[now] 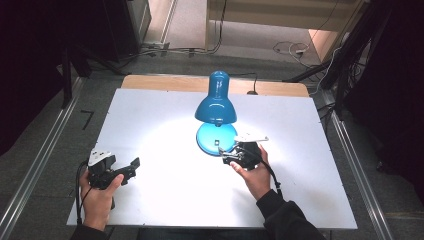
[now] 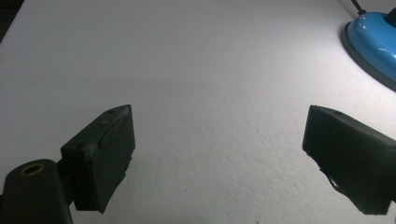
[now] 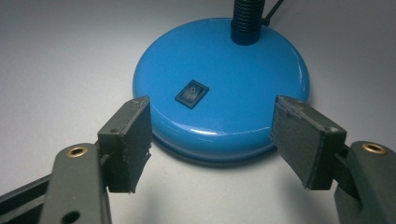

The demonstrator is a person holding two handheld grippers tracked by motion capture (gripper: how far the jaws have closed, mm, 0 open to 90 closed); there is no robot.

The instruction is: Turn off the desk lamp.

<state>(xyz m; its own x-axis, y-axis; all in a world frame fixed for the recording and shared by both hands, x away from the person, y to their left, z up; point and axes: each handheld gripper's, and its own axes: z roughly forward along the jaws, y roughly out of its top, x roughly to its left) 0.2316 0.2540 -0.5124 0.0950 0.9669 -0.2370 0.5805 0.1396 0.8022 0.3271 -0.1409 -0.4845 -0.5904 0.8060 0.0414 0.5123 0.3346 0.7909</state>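
Plainly, both tools stand agape. The right hand-held gripper [image 3: 211, 140] has its jaws spread wide and grips nothing; the jaws sit just short of the near edge of the blue desk lamp's round base [image 3: 233, 79], apart from it, with the black rocker switch [image 3: 191, 93] on that base lying ahead, between them. The left hand-held gripper [image 2: 217, 156] is likewise wide open and empty, its jaws hanging over bare white counter [image 2: 187, 70], well away from the lamp, whose base edge is cut off at the upper right corner of the left gripper view.

From the high view, the lamp [image 1: 216, 105] stands near the middle of the counter [image 1: 150, 115], its shade bent toward the person and throwing a bright patch on the surface. The shade hides the neck and the back of the base. The cord at the far side is thin and hard to follow.

The right hand [image 1: 255, 172], in a dark sleeve, reaches forward and inward, its tool pointing left toward the base. The left hand [image 1: 97, 192] rests low at the near left, its tool pointing right.
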